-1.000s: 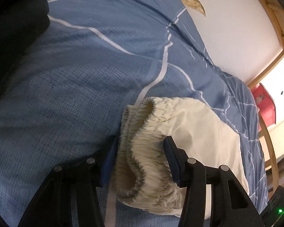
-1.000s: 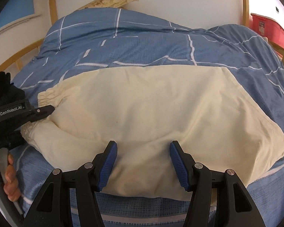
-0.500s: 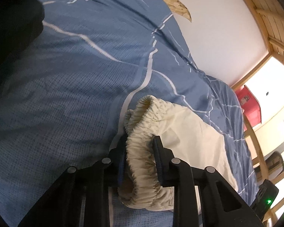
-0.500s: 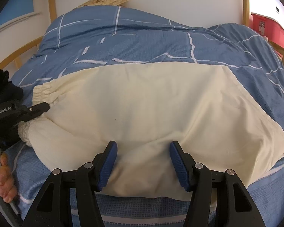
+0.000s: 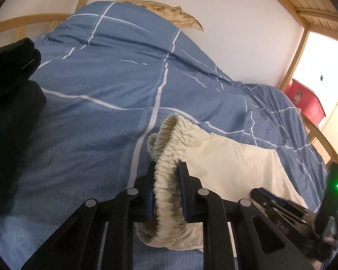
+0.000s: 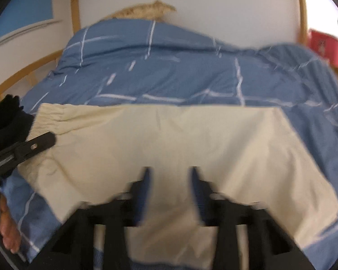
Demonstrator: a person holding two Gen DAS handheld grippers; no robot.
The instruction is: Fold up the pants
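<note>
One pair of cream cotton pants [image 6: 169,139] with a gathered elastic waistband [image 5: 166,180] lies spread flat across a blue quilted bedcover [image 5: 97,117] crossed by white lines. The cloth looks smooth over the legs, bunched and ruffled only at the waist end.

Left gripper [image 5: 166,177]: black frame, blue pads, pointing down and forward over the bed. Its jaws have just been closing and now pinch the ruffled waistband between the pads; the band bulges out above and below the grip. In the right wrist view this same gripper [image 6: 41,142] reaches in from the left edge onto the waist end, with bare fingers [image 6: 7,231] low at the left edge.

Right gripper [image 6: 170,180]: heavily blurred. Jaws have just been closing, with the near edge of the pant fabric between the blue pads; whether the pads press the cloth, cannot tell from the blur. In the left wrist view it shows at lower right [image 5: 272,200], at the pants' near edge.

Beyond the pants the bedcover mounds up towards a white wall [image 5: 214,22]. A curved wooden bed frame [image 6: 75,22] rings the bed, and a red plastic bin [image 5: 304,99] stands far right.
</note>
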